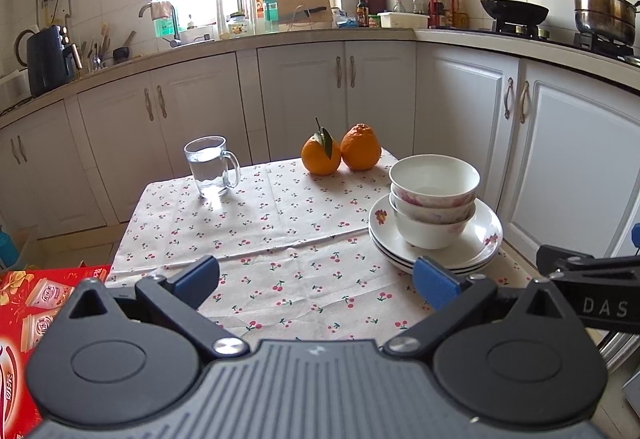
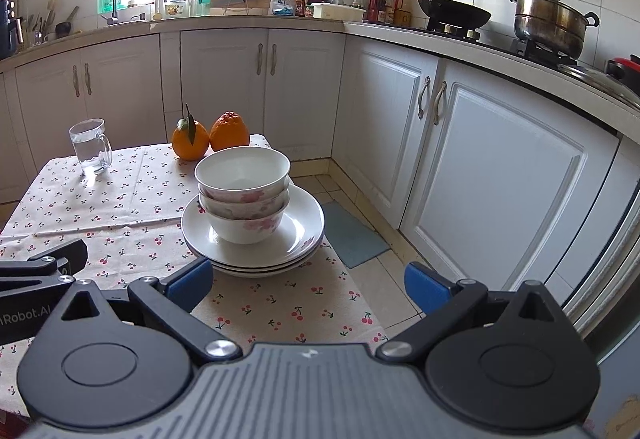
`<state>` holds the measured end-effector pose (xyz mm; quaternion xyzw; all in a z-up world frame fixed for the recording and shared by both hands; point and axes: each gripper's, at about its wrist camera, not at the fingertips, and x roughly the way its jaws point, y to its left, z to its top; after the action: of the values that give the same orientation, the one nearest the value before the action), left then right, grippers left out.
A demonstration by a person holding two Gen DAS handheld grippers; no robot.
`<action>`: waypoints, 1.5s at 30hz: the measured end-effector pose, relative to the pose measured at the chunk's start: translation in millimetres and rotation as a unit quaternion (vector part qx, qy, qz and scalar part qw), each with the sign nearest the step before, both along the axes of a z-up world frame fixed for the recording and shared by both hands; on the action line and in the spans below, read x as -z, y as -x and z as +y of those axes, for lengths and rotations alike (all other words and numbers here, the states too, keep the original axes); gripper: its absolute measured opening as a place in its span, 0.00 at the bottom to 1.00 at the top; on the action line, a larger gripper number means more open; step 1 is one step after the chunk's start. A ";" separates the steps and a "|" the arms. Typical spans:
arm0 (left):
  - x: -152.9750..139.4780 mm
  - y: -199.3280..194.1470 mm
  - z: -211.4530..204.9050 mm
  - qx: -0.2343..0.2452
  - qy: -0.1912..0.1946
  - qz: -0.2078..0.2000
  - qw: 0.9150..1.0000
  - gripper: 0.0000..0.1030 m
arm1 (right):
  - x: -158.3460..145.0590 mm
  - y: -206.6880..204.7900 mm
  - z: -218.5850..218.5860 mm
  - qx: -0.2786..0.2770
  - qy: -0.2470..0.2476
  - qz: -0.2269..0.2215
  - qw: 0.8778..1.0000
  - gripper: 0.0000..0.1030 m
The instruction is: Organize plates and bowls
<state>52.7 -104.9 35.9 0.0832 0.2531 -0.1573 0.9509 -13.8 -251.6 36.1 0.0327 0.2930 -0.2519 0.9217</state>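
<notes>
Three white bowls with pink flowers (image 1: 434,199) are nested and stand on a stack of white plates (image 1: 486,235) at the table's right edge. The bowls (image 2: 243,195) and plates (image 2: 304,229) also show in the right wrist view. My left gripper (image 1: 316,279) is open and empty above the near part of the tablecloth, left of the stack. My right gripper (image 2: 308,283) is open and empty, just in front of the stack, its left finger near the plates' rim.
A cherry-print tablecloth (image 1: 280,223) covers the small table. A glass mug of water (image 1: 210,167) stands at the far left, two oranges (image 1: 340,153) at the far edge. A red box (image 1: 24,303) lies left. White cabinets (image 2: 480,159) stand beyond.
</notes>
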 end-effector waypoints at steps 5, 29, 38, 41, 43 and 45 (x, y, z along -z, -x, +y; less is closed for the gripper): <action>0.7 -0.1 -0.4 -0.002 0.000 0.000 1.000 0.99 | 0.0 -0.4 0.3 0.001 -0.001 0.001 1.000 1.00; 2.6 -1.3 -0.3 -0.005 -0.001 0.004 1.000 0.99 | -1.7 1.9 0.1 0.006 0.005 -0.002 1.000 1.00; 2.8 -1.5 -0.7 -0.006 -0.002 0.004 1.000 0.99 | -2.3 2.4 0.1 0.006 0.006 -0.005 1.000 1.00; 3.0 -1.7 -0.8 -0.007 -0.002 0.005 1.000 0.99 | -2.2 2.3 0.2 0.006 0.006 -0.004 1.000 1.00; 3.2 -1.6 -0.9 -0.007 -0.002 0.005 1.000 0.99 | -2.2 2.3 0.1 0.006 0.006 -0.004 1.000 1.00; 3.2 -1.7 -0.9 -0.007 -0.002 0.005 1.000 0.99 | -2.1 2.3 -0.1 0.006 0.006 -0.004 1.000 1.00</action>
<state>54.4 -105.8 32.8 0.0826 0.2585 -0.1504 0.9506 -16.2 -251.7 38.2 0.0295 0.2871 -0.2590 0.9218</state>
